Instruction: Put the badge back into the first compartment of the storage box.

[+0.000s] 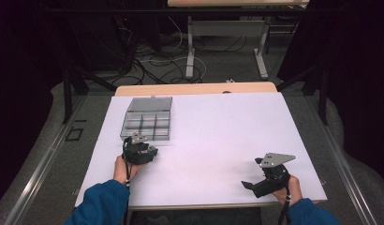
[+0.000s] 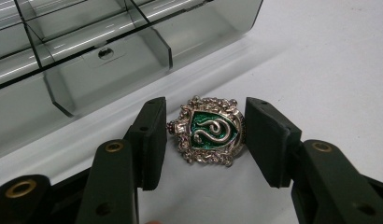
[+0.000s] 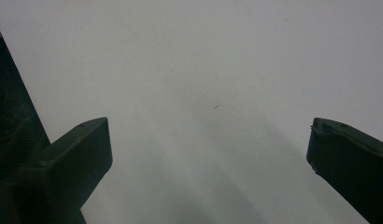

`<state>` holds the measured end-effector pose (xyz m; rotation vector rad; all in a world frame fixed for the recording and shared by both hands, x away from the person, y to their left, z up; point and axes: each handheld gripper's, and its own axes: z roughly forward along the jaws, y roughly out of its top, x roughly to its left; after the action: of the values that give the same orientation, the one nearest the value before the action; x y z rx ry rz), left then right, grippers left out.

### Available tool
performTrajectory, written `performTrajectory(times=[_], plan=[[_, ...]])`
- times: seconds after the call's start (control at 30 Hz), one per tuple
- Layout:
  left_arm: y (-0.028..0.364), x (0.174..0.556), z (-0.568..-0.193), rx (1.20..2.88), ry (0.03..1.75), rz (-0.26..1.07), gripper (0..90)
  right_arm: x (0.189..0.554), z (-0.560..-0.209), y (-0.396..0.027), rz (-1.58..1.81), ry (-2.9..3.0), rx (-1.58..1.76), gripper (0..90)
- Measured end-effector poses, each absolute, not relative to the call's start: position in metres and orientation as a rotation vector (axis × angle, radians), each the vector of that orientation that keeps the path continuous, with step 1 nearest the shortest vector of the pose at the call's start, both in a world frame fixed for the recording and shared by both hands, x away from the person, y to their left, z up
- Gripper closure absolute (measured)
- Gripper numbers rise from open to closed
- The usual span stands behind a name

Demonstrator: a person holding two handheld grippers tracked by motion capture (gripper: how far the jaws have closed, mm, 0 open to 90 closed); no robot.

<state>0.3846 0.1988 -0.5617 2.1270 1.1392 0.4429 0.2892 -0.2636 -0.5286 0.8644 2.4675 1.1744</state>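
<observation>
A silver crest badge [image 2: 209, 131] with a green shield and a silver serpent lies on the white table top, just in front of a clear grey compartment box [image 2: 110, 70]. My left gripper [image 2: 206, 128] is shut on the badge, one black pad pressing on each side of it. In the high view the left gripper [image 1: 142, 149] sits at the near edge of the box [image 1: 148, 117]. My right gripper [image 1: 252, 186] rests near the table's front right. Its jaws [image 3: 210, 149] stand wide open over bare white surface, with nothing between them.
The white table top [image 1: 218, 131] stretches wide between the two hands and to the back. The box's lid [image 1: 150, 103] lies folded open behind its compartments. Beyond the far edge are a dark floor with cables and another table's legs [image 1: 190, 51].
</observation>
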Motion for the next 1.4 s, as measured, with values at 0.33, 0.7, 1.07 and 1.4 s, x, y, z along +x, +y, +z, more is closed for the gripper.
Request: performTrajectory(times=[0.33, 0.7, 1.07, 1.4], plan=[[0.1993, 0.3847, -0.5612, 2.134, 1.126, 0.431, 50.9, 0.2898, -0.5284, -0.264, 1.173, 2.469, 0.849, 0.0], [0.1994, 0.3841, -0.5599, 2.142, 1.121, 0.433, 50.9, 0.2892, -0.5283, -0.2638, 1.172, 2.467, 0.859, 0.0], [0.2026, 0.3836, -0.556, 2.111, 1.134, 0.434, 50.9, 0.2899, -0.5281, -0.2645, 1.171, 2.469, 0.843, 0.0], [0.2039, 0.3829, -0.5546, 2.106, 1.141, 0.446, 50.9, 0.2897, -0.5277, -0.2646, 1.168, 2.477, 0.846, 0.0]])
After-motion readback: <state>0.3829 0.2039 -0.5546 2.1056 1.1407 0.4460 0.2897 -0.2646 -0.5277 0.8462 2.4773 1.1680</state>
